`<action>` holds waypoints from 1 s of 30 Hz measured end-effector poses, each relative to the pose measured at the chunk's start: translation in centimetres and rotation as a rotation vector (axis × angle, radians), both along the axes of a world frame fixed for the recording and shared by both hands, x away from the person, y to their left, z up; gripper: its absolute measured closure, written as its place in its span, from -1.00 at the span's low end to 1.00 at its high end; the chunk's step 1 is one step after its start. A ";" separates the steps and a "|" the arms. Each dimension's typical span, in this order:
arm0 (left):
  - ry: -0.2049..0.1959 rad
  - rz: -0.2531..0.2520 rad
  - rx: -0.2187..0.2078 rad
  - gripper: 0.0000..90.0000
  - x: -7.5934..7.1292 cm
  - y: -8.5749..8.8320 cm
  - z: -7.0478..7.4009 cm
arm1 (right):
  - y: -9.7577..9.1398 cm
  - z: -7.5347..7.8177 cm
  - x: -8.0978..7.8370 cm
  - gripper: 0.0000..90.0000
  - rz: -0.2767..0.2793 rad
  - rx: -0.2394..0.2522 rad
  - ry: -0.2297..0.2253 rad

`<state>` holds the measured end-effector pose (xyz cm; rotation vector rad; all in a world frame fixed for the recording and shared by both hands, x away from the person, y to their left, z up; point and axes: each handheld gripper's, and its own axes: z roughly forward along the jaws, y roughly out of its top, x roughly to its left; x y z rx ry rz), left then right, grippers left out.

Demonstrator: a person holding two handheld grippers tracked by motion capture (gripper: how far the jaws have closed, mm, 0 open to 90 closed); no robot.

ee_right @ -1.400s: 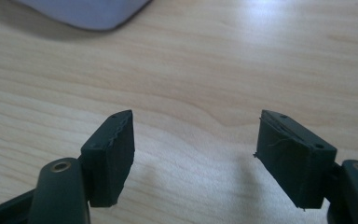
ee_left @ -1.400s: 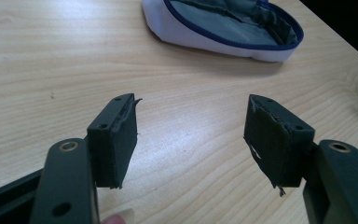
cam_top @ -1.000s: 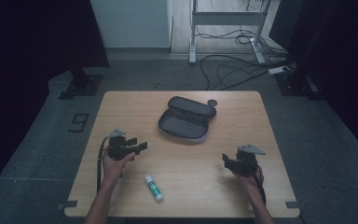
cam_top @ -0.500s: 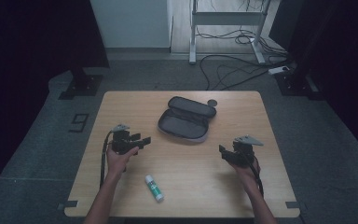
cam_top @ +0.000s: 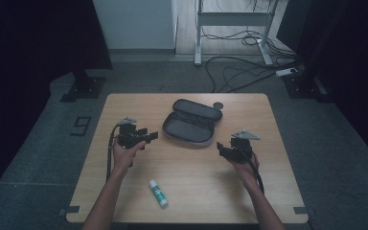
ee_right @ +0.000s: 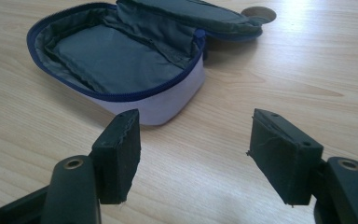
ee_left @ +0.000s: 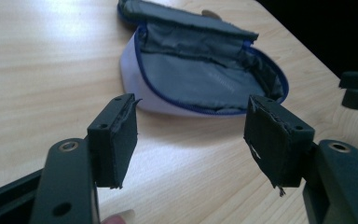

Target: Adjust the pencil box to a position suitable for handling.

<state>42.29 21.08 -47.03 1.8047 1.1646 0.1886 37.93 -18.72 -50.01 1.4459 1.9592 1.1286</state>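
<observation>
Two grippers: the left gripper (cam_top: 143, 136) and the right gripper (cam_top: 226, 149) had both drawn in toward the open pouch (cam_top: 191, 123) compared with the earlier high views, where they sat lower and wider apart on the table (cam_top: 278, 143).
Meaning: this read as the approach step, both hands closing on the pouch from either side; nothing was grasped yet.
Left gripper state: jaws stood wide apart with nothing between the pads (ee_left: 116, 140).
Right gripper state: jaws likewise wide and empty, bare wood between the pads (ee_right: 121, 149).
Pouch from left gripper: just ahead of the jaws, near but not touching, its unzipped mouth (ee_left: 205, 74) facing them.
Pouch from right gripper: ahead and off toward its left jaw, apart from it.
Glue stick (cam_top: 158, 192): behind the left gripper, well apart, lying flat.
</observation>
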 end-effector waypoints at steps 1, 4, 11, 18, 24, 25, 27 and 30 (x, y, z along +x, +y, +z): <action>-0.002 -0.004 -0.004 -0.22 0.1 -0.1 0.2 | 0.2 0.0 0.2 -0.27 -0.001 0.005 0.003; -0.001 -0.015 0.008 -0.23 0.4 -0.6 0.6 | 0.5 -0.2 0.5 -0.27 0.002 0.008 0.005; 0.002 -0.012 0.018 -0.23 1.4 -1.2 1.1 | 1.4 0.0 1.4 -0.26 0.005 0.013 0.013; 0.008 0.013 0.016 -0.22 2.5 -1.1 0.9 | 2.4 0.0 2.6 -0.24 0.004 0.003 0.014; 0.039 0.032 0.009 -0.22 3.6 -0.6 -0.2 | 2.9 0.0 3.6 -0.23 -0.006 -0.009 0.027; 0.040 0.035 0.009 -0.22 3.7 -0.6 -0.3 | 3.0 0.1 3.9 -0.23 -0.006 -0.008 0.025; 0.040 0.041 0.010 -0.22 3.8 -0.7 -0.5 | 3.2 0.2 4.1 -0.22 -0.006 -0.014 0.023; 0.044 0.053 0.009 -0.21 4.1 -0.9 -0.9 | 3.4 0.4 4.6 -0.22 -0.002 -0.020 0.025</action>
